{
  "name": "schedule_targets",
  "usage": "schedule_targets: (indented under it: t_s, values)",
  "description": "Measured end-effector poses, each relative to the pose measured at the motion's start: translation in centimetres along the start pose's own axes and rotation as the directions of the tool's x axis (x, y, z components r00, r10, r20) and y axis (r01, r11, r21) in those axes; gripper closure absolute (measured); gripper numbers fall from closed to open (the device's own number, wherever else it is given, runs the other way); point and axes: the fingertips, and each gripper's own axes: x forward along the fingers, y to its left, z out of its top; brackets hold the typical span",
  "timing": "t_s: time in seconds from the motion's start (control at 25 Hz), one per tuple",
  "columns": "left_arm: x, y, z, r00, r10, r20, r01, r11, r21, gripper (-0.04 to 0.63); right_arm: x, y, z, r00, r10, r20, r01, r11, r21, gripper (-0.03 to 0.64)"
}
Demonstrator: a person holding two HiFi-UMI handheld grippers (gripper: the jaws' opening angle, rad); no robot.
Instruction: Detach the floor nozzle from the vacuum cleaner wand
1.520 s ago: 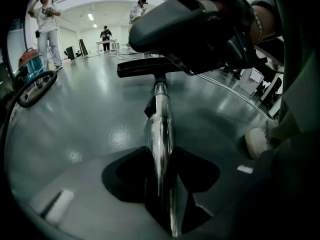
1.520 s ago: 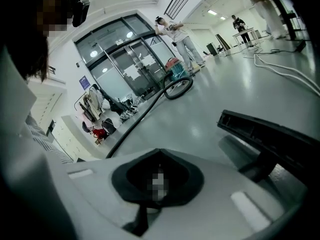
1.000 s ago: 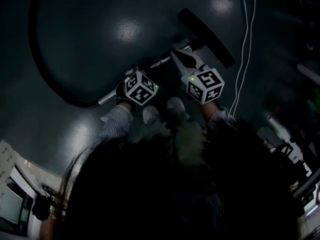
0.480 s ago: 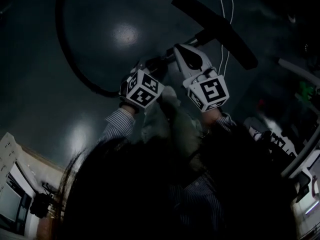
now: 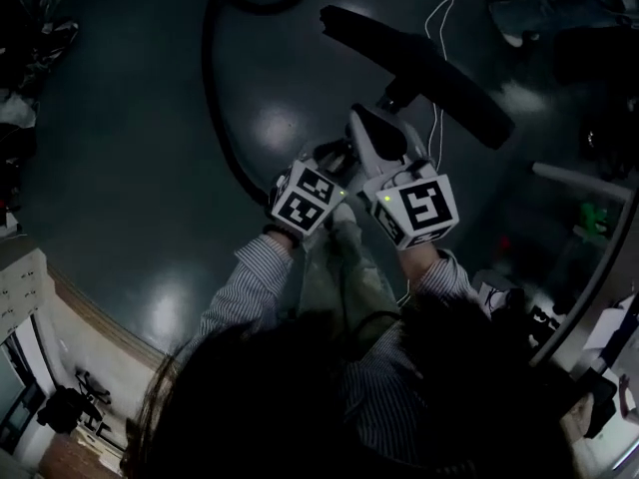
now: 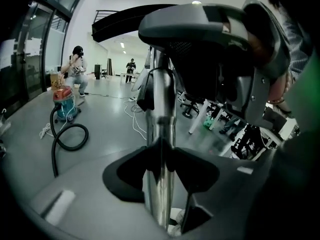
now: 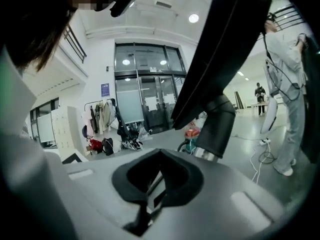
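In the head view the black floor nozzle hangs raised above the dark floor on the end of the chrome wand. My left gripper is shut on the wand. In the left gripper view the black pads clamp the chrome wand, and the nozzle looms above. My right gripper lies alongside, closer to the nozzle, its jaws shut. In the right gripper view the right gripper points at the nozzle's black neck; whether it touches the neck I cannot tell.
A black hose runs from the wand across the floor to a red and teal canister. White cables lie beyond the nozzle. A person stands at the right. Chairs and table legs stand further off.
Both grippers have risen together toward the head camera, carrying the wand and nozzle up off the floor. The nozzle looks larger and the hose trails lower behind.
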Motion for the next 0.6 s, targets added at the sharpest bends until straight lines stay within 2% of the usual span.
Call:
schedule_targets:
  t_s: [0.16, 0.32, 0.6]
  values:
    - [-5.9, -0.3, 4.8, 0.998, 0.041, 0.044, -0.039, 0.999, -0.027, 0.416, -0.6, 3.9, 7.7, 0.997, 0.056, 0.052, -0.054, 0.998, -0.040, 0.615]
    - [-11.6, -2.7, 9.2, 0.991, 0.085, 0.101, -0.081, 0.996, -0.043, 0.415, -3.6, 8.1, 14.6, 0.986, 0.128, 0.107, -0.122, 0.991, -0.057, 0.615]
    - [-21.0, -6.2, 14.5, 0.961, 0.139, 0.239, -0.130, 0.990, -0.056, 0.415, -8.5, 16.3, 23.9, 0.951, 0.236, 0.202, -0.208, 0.967, -0.148, 0.615]
